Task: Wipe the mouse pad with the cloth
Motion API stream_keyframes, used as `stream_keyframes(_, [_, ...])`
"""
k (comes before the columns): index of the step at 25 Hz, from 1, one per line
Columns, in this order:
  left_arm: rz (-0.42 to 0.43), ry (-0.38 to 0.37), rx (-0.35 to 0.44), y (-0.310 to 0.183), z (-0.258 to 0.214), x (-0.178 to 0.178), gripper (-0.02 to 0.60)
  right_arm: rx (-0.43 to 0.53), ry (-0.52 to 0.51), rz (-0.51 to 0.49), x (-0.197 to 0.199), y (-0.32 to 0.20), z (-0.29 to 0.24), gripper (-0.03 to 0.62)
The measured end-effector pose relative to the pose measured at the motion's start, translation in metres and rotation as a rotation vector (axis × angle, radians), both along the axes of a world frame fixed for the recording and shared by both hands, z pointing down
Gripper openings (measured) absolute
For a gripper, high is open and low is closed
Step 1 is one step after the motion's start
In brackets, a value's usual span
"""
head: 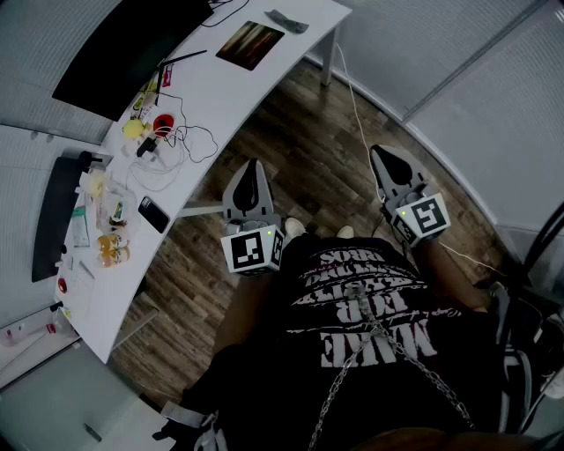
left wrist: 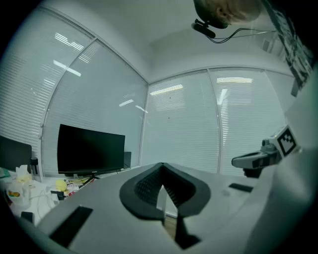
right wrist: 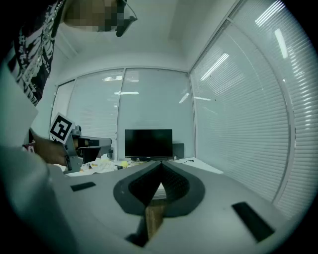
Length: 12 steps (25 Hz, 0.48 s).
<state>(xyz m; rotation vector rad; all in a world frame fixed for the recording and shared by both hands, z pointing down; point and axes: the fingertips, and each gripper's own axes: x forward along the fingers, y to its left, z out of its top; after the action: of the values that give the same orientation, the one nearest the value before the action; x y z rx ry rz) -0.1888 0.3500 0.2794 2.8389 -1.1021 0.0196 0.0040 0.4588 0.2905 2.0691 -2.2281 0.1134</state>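
Note:
The mouse pad [head: 249, 44], a dark rectangle with a brownish picture, lies near the far end of the white desk [head: 220, 97]. A small grey cloth [head: 287, 20] lies just beyond it by the desk's end. Both grippers hover over the wooden floor in front of the person, well short of the desk. My left gripper [head: 254, 166] is shut with nothing in it, its jaws meeting at the tip [left wrist: 161, 165]. My right gripper [head: 379, 154] is also shut and empty [right wrist: 161, 163]. Neither touches the pad or the cloth.
A black monitor [head: 123, 44] stands at the desk's back. Cables [head: 181, 145], a red cup [head: 163, 123], a phone [head: 152, 214] and several small bottles and packets [head: 110, 233] clutter the desk's near half. A desk leg [head: 328, 57] stands by the blinds.

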Motion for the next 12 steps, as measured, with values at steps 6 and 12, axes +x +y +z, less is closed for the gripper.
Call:
stream_keyframes(6, [0.03,0.025,-0.005,-0.036,0.0,-0.024,0.005,-0.004,0.019,0.029,-0.029,-0.03,-0.005,0.0])
stream_keyframes(12, [0.051,0.064,-0.022,-0.063,0.005,-0.037,0.005,-0.006,0.02,0.037,-0.05,-0.055,-0.01,0.002])
